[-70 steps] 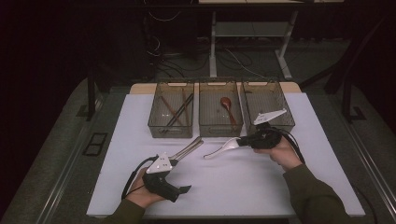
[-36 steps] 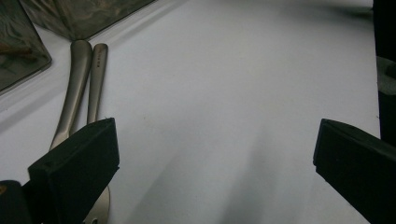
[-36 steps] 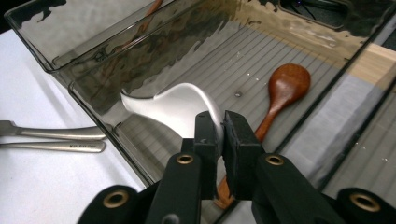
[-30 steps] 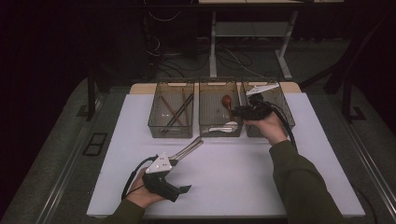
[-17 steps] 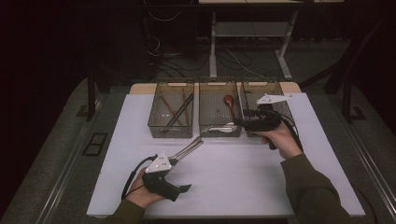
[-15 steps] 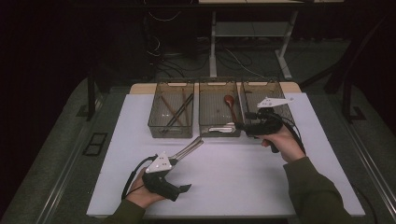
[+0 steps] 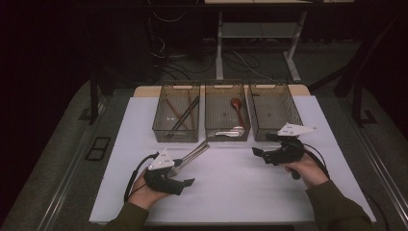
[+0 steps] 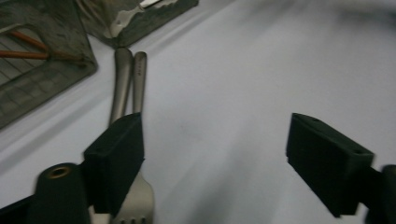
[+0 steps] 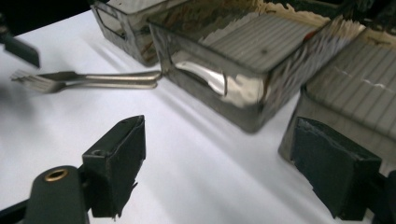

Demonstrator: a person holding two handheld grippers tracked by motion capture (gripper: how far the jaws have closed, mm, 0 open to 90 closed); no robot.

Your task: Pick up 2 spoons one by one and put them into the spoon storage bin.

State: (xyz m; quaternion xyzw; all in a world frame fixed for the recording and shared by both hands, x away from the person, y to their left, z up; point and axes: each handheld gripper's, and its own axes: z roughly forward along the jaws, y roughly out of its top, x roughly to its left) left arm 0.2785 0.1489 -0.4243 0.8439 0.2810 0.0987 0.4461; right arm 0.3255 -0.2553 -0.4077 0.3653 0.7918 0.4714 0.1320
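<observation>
Matt white table (image 7: 250, 192) — shiny metal forks (image 8: 128, 93), clear ribbed plastic bins (image 9: 261, 60), glossy wooden spoon (image 7: 236, 107)

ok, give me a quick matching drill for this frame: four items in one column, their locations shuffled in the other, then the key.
Items:
1. chopsticks
2. brown spoon
3. forks
4. right gripper

Places:
A. on the white table, in front of the bins
B. middle bin
C. left bin
D. over the table, in front of the right bin, jaws apart

Pairs: 1-C, 2-B, 3-A, 4-D
</observation>
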